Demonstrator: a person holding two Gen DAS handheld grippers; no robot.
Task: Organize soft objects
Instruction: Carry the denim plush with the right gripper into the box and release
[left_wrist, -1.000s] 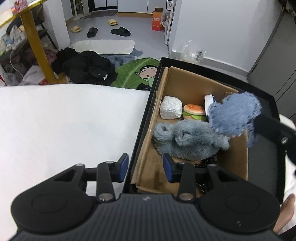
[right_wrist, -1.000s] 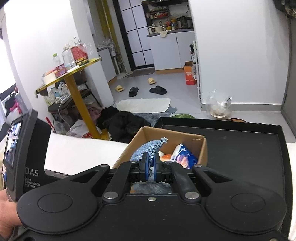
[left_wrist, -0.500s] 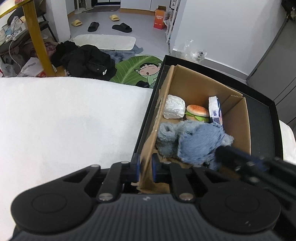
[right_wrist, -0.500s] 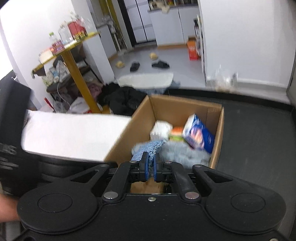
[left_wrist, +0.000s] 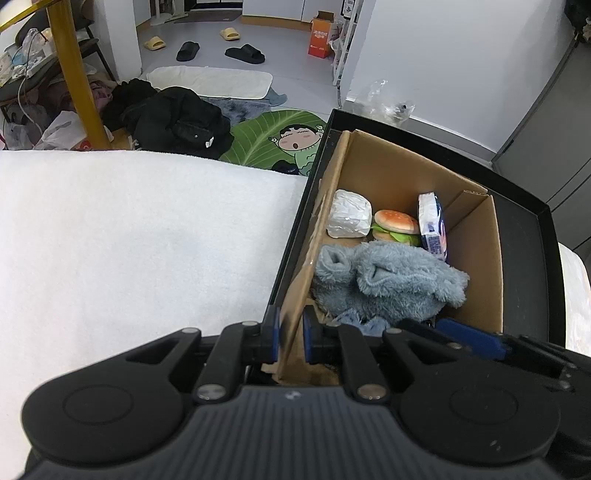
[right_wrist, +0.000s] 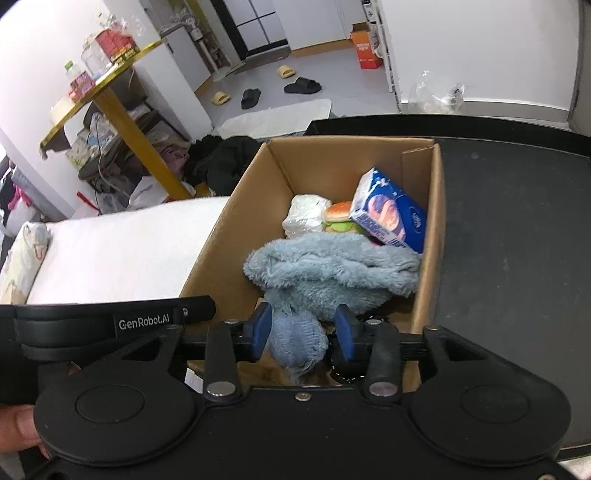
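Left gripper (left_wrist: 290, 338) clenches the cardboard box (left_wrist: 476, 258) wall; right gripper (right_wrist: 301, 330), jaws opening, releases the blue plush cloth (right_wrist: 332, 273) inside, beside the toy burger (right_wrist: 338, 216). White towel (left_wrist: 129, 229) outside lies bare: packing nearly complete.

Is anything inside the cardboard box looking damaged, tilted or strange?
Only small oddities. The blue-and-white tissue pack leans tilted against the brown cardboard box wall instead of lying flat, and the box's near wall, pinched by the left hand-held gripper, looks torn at its bottom edge. Nothing is spilled.

right hand-held gripper (right_wrist: 301, 332) opening | blue cloth (right_wrist: 295, 338) between, seemingly loose | cardboard box (right_wrist: 221, 236)
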